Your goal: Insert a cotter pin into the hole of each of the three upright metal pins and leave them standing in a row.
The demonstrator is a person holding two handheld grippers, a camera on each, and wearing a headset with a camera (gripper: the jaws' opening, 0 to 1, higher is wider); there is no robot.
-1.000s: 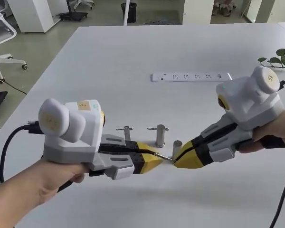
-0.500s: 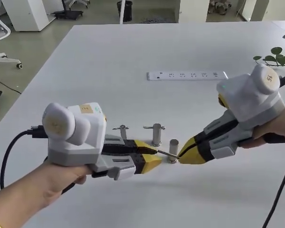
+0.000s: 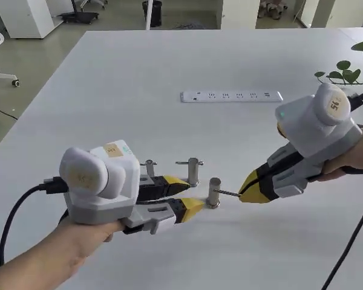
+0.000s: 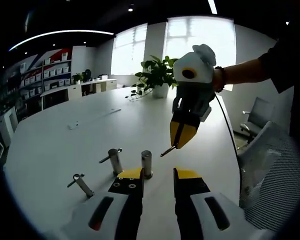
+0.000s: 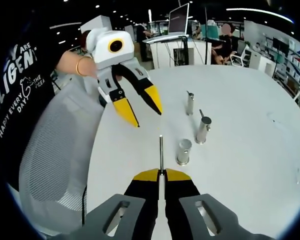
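Tabletop (image 3: 169, 60), left hand-held gripper (image 3: 192, 193) spread beside pin (image 3: 214, 192), right hand-held gripper (image 3: 244, 192) tilted, seemingly clamping cotter pin (image 3: 228, 193)

A wide white table (image 3: 139, 78) carries everything. On its near half three upright metal pins stand in a short row running left to right. The left pin (image 3: 149, 169) and the middle pin (image 3: 193, 171) each have a cotter pin (image 3: 189, 162) crosswise through the top. The right pin (image 3: 214, 192) stands just beside the middle one, a little nearer, with a bare top. Farther back, near the table's middle, a white power strip (image 3: 232, 96) lies flat. A potted plant (image 4: 160, 80) stands at the far right.
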